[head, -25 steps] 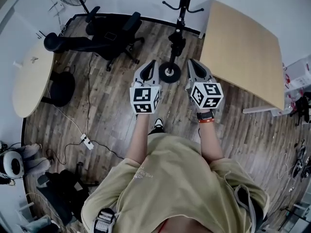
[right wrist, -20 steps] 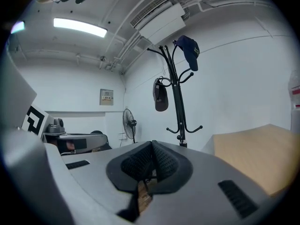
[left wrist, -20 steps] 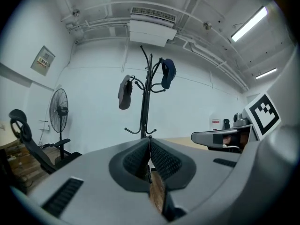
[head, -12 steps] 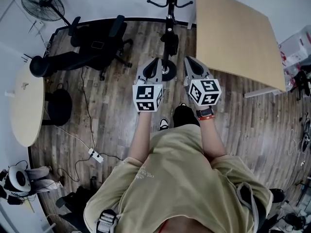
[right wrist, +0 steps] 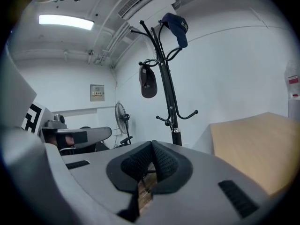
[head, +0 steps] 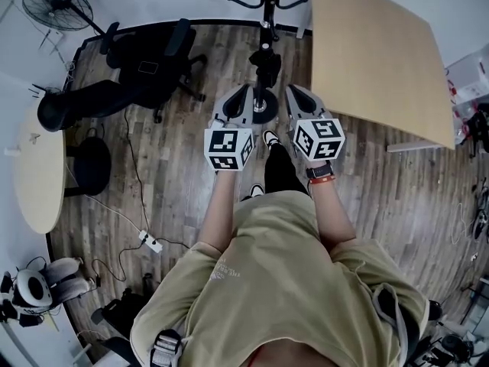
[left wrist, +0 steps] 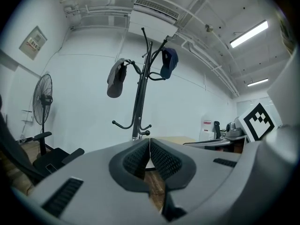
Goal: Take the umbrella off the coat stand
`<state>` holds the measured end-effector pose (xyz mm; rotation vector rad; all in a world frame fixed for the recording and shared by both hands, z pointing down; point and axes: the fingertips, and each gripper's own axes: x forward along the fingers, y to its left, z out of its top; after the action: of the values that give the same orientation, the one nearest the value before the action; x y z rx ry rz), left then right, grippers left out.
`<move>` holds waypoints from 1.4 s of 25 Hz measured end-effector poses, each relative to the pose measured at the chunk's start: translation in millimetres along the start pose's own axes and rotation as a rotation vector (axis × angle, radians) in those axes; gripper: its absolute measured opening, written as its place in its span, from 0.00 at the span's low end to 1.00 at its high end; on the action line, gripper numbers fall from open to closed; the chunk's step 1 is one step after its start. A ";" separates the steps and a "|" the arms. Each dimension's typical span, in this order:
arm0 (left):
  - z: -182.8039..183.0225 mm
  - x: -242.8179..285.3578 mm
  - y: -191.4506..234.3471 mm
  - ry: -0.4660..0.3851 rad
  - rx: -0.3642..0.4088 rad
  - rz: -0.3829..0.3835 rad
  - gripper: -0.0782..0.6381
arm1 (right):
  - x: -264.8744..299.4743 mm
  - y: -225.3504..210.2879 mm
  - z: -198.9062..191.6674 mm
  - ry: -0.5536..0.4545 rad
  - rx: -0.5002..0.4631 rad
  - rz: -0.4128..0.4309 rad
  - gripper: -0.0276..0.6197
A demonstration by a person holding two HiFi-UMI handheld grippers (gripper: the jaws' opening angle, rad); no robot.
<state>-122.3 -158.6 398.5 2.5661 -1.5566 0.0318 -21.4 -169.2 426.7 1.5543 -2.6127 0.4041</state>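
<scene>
1. Coat stand stood straight ahead of both grippers, against the white wall. In the head view its round base lay on the wood floor between the two gripper noses.
2. Umbrella was folded, dark and upright, close against the stand's pole just below the lower hooks (how it was fastened there could not be made out).
3. Left gripper had its jaws pressed together with nothing between the pads. It was short of the stand, a little to the left of the pole, and not touching it.
4. Right gripper also had its jaws closed tight and empty. It was just right of the pole and clear of the umbrella.
5. A grey cap and a blue cap hung from the stand's upper hooks, on opposite sides of the pole.
6. A wooden table stood right of the stand. A black office chair stood to the stand's left, with a fan further left.
</scene>
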 end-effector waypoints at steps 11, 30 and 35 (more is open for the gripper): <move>-19.3 70.9 16.9 0.066 0.004 0.007 0.14 | 54.3 -56.8 -10.0 0.035 0.024 -0.006 0.10; -51.5 155.1 25.6 0.134 -0.020 0.006 0.15 | 114.1 -129.2 -34.8 0.136 0.020 0.078 0.20; -57.4 170.1 21.0 0.150 -0.012 -0.013 0.14 | 124.8 -144.7 -42.0 0.157 0.005 0.111 0.20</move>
<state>-58.7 -310.5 473.0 2.5002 -1.4809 0.2076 41.4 -330.0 518.7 1.3244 -2.5854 0.5185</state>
